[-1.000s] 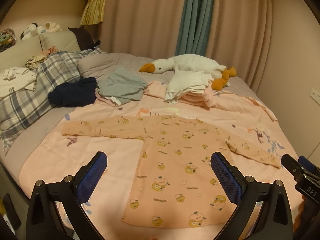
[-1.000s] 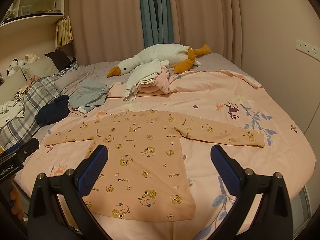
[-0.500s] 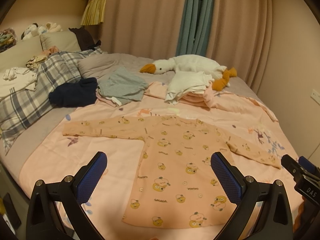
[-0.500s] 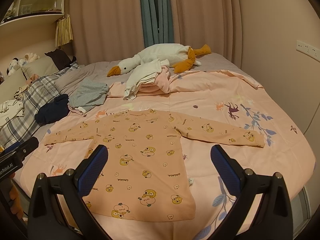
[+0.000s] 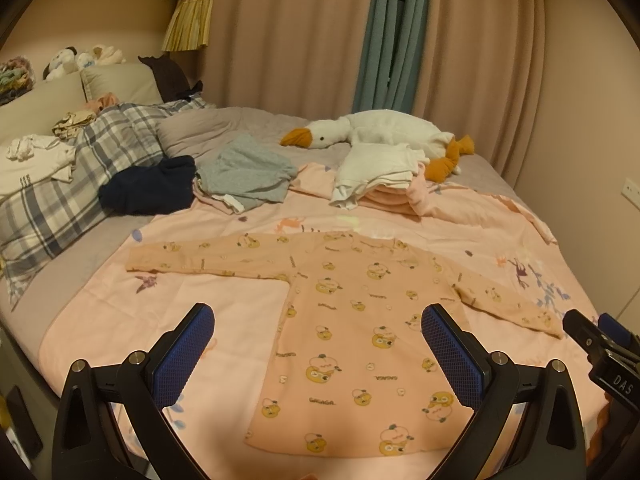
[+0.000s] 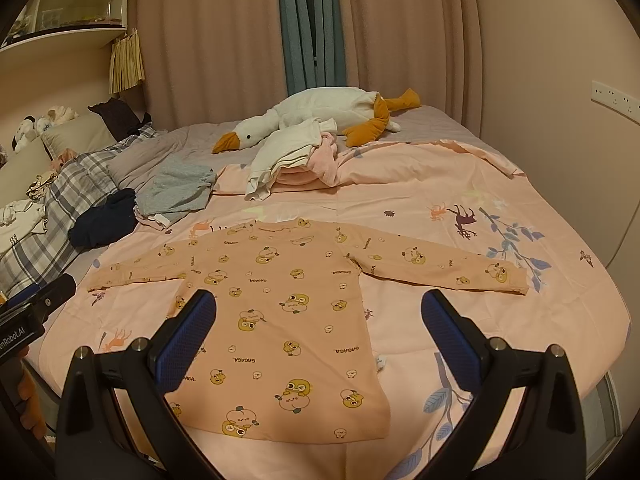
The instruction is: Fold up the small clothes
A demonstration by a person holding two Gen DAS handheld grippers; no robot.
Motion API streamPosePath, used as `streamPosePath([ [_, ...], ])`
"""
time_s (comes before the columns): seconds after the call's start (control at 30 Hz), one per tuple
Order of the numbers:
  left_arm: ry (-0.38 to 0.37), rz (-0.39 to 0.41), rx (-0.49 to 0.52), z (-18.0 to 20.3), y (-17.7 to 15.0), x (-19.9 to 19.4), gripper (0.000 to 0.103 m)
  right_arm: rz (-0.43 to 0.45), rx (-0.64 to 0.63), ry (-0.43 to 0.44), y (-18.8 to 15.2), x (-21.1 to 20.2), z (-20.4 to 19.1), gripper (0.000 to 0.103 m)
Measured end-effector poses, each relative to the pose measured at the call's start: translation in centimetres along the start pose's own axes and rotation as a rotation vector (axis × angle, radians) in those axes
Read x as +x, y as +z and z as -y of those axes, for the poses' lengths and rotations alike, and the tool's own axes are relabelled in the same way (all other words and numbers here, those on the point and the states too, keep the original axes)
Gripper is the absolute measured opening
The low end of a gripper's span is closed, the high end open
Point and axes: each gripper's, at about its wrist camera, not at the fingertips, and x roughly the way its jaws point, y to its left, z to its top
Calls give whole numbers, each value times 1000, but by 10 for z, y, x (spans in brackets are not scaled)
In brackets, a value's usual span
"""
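Nothing has shifted over the last second: both the left tongs (image 5: 316, 354) and right tongs (image 6: 318, 338) still hover spread apart and empty above the flat orange shirt (image 6: 280, 312) lying ahead between them, so folding hasn't begun.

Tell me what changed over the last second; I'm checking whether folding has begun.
Nothing visibly changed. The shirt lies flat on the bed with both sleeves spread, and the left gripper and right gripper hover open above it, holding nothing.
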Motion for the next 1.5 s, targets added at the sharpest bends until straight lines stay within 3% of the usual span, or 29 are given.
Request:
streamPosePath([
  [1.33, 2, -17, 15, 9, -7, 8, 103, -25, 14, -10, 2, 8, 6, 103],
  [1.5, 22, -42, 4, 8, -5, 19, 103, -45, 50, 19, 6, 19, 16, 103],
])
